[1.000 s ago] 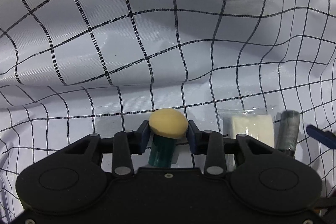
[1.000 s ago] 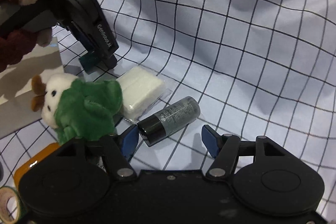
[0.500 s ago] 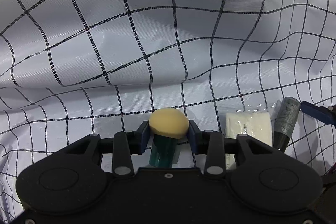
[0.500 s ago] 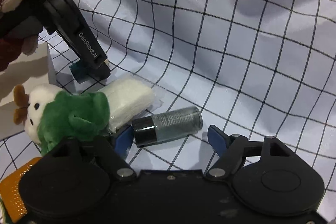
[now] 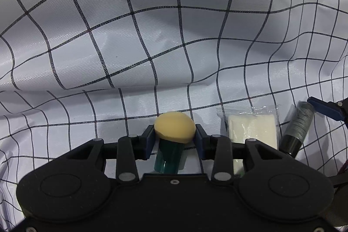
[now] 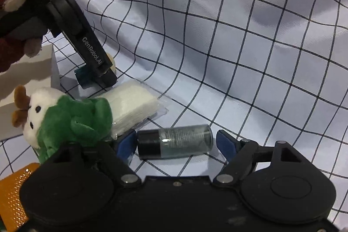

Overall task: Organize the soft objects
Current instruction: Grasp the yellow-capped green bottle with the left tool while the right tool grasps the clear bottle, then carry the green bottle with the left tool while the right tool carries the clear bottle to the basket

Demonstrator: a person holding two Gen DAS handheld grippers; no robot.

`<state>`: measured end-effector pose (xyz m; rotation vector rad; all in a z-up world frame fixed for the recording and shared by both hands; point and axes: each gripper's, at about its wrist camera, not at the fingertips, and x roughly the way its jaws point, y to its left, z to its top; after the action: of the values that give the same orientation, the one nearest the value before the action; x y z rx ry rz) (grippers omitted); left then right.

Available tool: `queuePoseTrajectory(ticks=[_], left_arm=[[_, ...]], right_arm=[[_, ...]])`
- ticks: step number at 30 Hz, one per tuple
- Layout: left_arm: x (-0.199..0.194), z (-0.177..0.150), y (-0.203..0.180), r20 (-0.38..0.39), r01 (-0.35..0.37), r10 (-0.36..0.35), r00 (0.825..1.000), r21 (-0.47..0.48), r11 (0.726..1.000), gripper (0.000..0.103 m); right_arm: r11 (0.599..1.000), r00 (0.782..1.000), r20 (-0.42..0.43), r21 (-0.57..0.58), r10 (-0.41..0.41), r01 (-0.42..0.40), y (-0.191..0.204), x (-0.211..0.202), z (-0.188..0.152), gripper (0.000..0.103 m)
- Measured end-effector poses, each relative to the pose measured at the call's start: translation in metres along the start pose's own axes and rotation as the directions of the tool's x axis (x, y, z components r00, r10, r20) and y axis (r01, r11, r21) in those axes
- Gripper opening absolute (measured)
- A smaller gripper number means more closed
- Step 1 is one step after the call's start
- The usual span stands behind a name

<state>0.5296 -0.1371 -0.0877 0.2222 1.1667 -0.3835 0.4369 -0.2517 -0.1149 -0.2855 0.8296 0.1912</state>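
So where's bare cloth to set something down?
Free: the checked white cloth beyond and right of the dark-capped clear bottle. Crowded: the left, around the wrapped white pad and green plush toy.

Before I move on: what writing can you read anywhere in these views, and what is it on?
"GenRobot.AI": white letters along the body of the left gripper, right wrist view.
Small white lettering higher on the same body: too small to read surely.
Print on the bottle label: too blurred to read.
Left wrist view: none.
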Motion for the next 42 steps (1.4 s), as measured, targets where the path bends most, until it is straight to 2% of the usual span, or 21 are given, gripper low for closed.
queuePoseTrajectory(ticks=[4,9,15,24,29,35,42], left_arm=[[-0.002,0.0,0.001,0.003,0.001,-0.001,1.0,-0.004,1.0,0.039],[-0.003,-0.002,0.001,0.009,-0.004,0.004,1.0,-0.004,1.0,0.039],[-0.003,-0.002,-0.002,0.01,-0.009,0.009,1.0,-0.004,1.0,0.039],[-0.007,-0.009,-0.003,0.039,-0.01,0.01,0.999,-0.001,1.0,0.037],[-0.015,-0.016,-0.004,0.067,-0.022,0.021,0.998,0.006,1.0,0.036],[-0.044,-0.018,-0.001,0.134,-0.034,0.036,0.99,-0.02,0.999,0.036],[-0.106,-0.03,-0.001,0.218,-0.047,0.055,0.974,-0.041,0.998,0.036]], right_arm=[[1.0,1.0,-0.006,0.011,0.016,-0.016,-0.001,-0.002,-0.001,0.071],[0.999,1.0,-0.007,0.045,0.019,-0.019,-0.003,-0.004,-0.003,0.071],[0.998,1.0,-0.014,0.065,0.002,-0.002,-0.004,-0.004,-0.007,0.077],[0.993,0.999,-0.036,0.119,0.017,-0.012,-0.006,-0.006,-0.008,0.072],[0.99,0.999,-0.031,0.14,-0.016,0.02,-0.005,-0.014,-0.008,0.072],[0.981,0.997,0.002,0.178,-0.079,0.077,-0.004,-0.035,-0.002,0.072],[0.967,0.988,0.061,0.221,-0.144,0.127,0.004,-0.08,0.004,0.072]])
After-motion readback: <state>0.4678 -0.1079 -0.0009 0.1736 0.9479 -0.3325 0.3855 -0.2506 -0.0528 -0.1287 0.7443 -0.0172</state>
